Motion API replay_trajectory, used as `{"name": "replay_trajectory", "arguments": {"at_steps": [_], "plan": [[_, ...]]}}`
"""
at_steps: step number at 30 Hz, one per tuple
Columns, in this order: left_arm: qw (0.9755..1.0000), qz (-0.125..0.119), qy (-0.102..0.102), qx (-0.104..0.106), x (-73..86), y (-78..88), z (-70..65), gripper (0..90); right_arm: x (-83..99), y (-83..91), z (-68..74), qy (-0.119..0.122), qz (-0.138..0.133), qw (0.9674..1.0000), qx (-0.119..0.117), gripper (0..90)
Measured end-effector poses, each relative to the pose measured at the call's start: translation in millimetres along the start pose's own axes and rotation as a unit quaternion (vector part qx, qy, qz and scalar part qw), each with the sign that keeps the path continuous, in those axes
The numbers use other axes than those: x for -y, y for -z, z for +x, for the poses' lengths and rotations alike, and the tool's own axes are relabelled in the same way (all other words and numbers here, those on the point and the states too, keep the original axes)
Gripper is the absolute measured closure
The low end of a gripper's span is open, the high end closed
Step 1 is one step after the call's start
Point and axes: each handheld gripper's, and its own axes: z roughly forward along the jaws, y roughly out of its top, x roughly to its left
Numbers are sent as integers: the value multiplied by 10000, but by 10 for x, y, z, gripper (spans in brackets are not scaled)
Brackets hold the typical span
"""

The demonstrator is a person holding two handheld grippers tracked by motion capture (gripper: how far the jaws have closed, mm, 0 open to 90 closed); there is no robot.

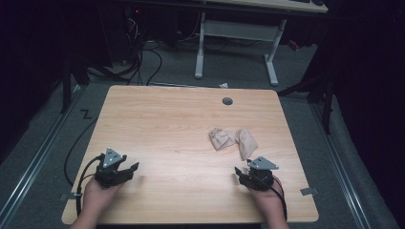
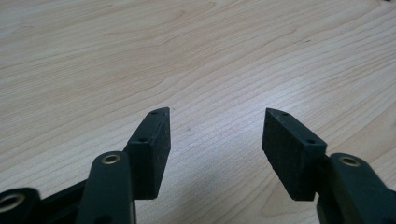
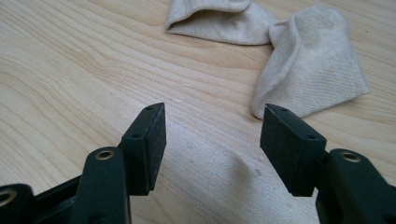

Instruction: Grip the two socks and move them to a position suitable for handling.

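Both claws stand wide with nothing between their jaws. Our right gripper (image 1: 242, 173) rests low at the near right of the table (image 1: 167, 124), its jaws pointed toward two beige socks (image 3: 280, 51) that lie crumpled just beyond it, touching each other and not yet touched by us. Our left gripper (image 1: 125, 168) sits well apart at the near left, over bare wood. We judge the work as barely started: the socks lie loose and unsorted, neither laid flat nor paired. What seems left is nearly everything: we reach the nearer sock with the right gripper, bring the left across, then straighten or fold the pair.
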Motion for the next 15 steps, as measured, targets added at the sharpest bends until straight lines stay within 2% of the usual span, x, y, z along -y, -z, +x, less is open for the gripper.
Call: {"name": "replay_trajectory", "arguments": {"at_steps": [11,15], "plan": [[10000,-23,-10,86,0,-5,-12,433,6,13,-13,-105,-49,9999,-17,407],[10000,-32,-15,81,-2,-2,-12,428,-4,5,-18,-72,-58,10000,17,415]]}}
